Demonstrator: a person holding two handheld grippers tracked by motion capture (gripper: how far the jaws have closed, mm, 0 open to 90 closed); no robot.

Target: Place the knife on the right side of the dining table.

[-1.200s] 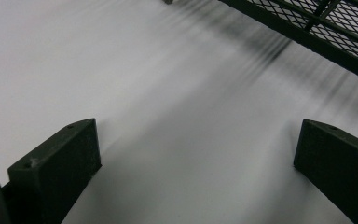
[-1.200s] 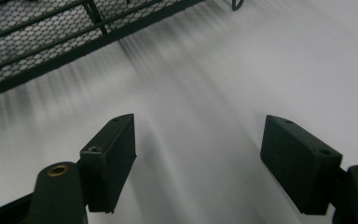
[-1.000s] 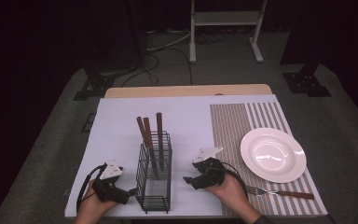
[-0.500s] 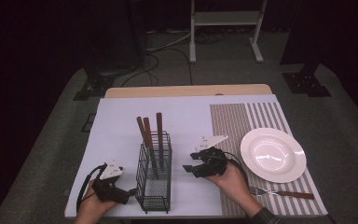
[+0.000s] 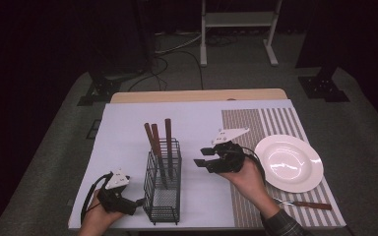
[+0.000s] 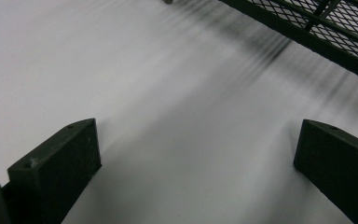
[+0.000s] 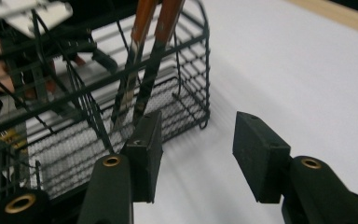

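Both pairs of fingers stand apart with nothing between them. The right gripper (image 5: 203,162) has its jaws spread and pointed toward nine o'clock at the rack (image 5: 163,183), and in the right gripper view (image 7: 193,135) the black pads frame bare white cloth just beside the rack's near wall. The left gripper (image 5: 137,202) rests low on the tablecloth (image 5: 128,132) at the rack's eight o'clock; in the left gripper view (image 6: 196,154) its jaws are wide open over plain cloth, with the rack's mesh edge at one o'clock.

Compared with a second ago, the right gripper has lifted off the table and travelled up and toward twelve o'clock, away from the fork (image 5: 302,203) that lies on the striped mat (image 5: 280,120) at the plate's (image 5: 288,162) six o'clock. The left gripper has not shifted. Judging by that, the right hand (image 5: 248,174) is going for the next piece of cutlery: three brown handles (image 5: 156,140) stick up out of the rack, leaning toward eleven o'clock, and the open jaws are level with them but well short of touching. The next move probably needs the jaws carried further toward nine o'clock and closed on one handle alone, since the three stand close together.
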